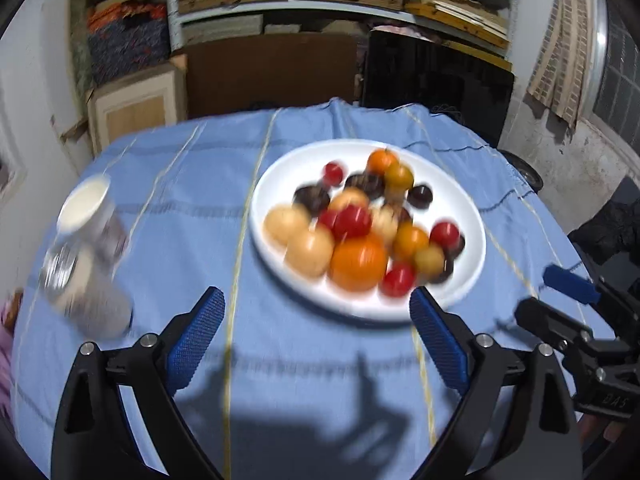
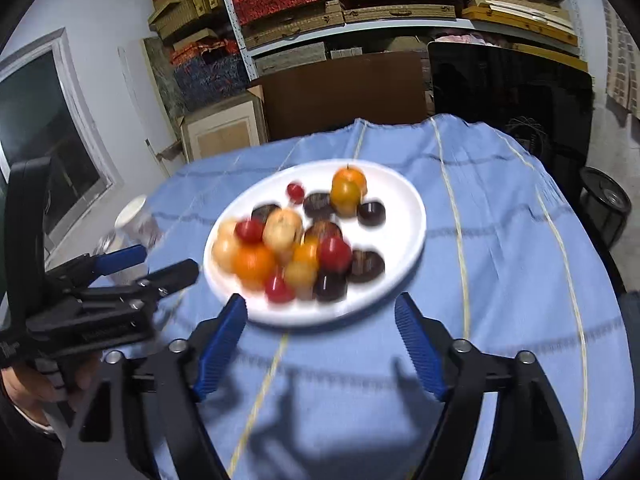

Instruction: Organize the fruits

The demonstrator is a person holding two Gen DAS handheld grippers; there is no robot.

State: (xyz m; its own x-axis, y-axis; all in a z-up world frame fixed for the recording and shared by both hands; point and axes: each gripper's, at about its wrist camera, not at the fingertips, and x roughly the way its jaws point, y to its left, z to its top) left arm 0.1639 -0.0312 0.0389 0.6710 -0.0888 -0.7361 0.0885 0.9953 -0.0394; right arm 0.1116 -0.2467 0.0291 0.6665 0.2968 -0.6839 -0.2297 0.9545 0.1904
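A white plate [image 1: 276, 188] on the blue tablecloth holds a blurred pile of several fruits: a large orange [image 1: 358, 264], red ones, pale yellow ones and dark purple ones. The plate also shows in the right wrist view [image 2: 404, 196] with the orange [image 2: 254, 264]. My left gripper [image 1: 318, 300] is open and empty above the cloth, just short of the plate's near rim. My right gripper [image 2: 320, 306] is open and empty at the plate's near rim. The right gripper shows at the right edge of the left wrist view [image 1: 560, 296]; the left gripper shows at the left of the right wrist view [image 2: 152, 264].
A white paper cup [image 1: 86, 208] and a clear glass jar [image 1: 80, 292] stand on the cloth left of the plate. The round table [image 2: 520, 240] ends near shelves stacked with boxes, a brown board and a black screen behind. A black bin [image 2: 604, 204] stands at right.
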